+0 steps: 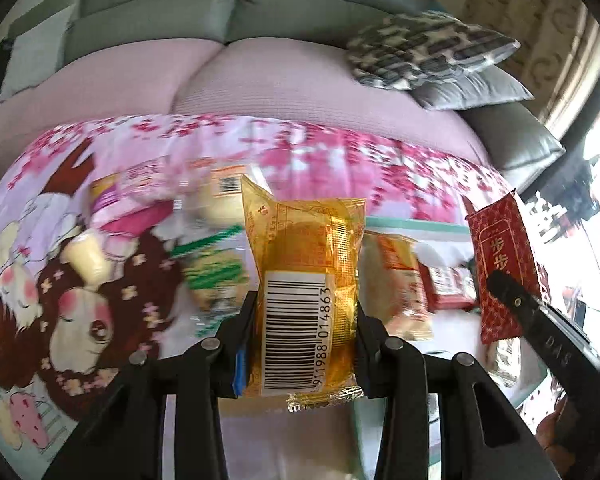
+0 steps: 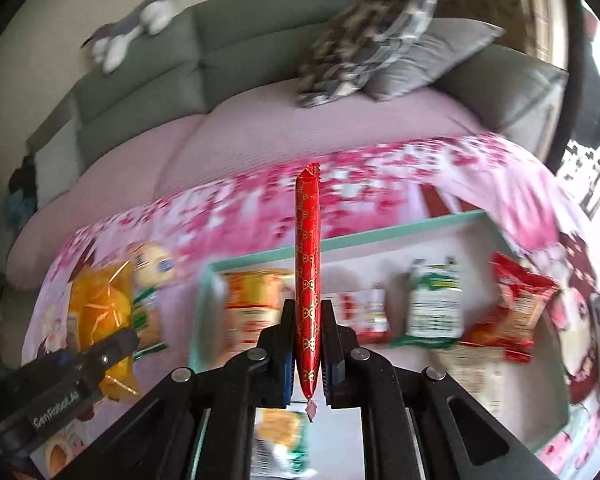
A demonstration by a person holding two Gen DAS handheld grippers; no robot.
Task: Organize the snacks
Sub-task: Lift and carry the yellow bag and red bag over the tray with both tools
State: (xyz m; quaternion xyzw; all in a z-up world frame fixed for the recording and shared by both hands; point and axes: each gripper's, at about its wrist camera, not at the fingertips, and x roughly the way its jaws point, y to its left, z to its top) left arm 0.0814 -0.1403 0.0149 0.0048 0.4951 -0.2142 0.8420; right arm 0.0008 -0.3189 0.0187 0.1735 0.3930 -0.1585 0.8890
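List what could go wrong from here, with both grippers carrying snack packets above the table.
1. The red packet is pinched edge-on near its lower end by the right gripper; most of it stands free above the jaws, so it may swing or slip.
2. The left gripper squeezes the yellow packet across its middle, which might crush what is inside.
3. The tray already holds several packets in a row, so a drop could land on top of one.

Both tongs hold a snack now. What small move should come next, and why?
Probably lower the right tongs, shut on the red packet, into the bare tray space behind the row of snacks; the packet already hangs above the tray.
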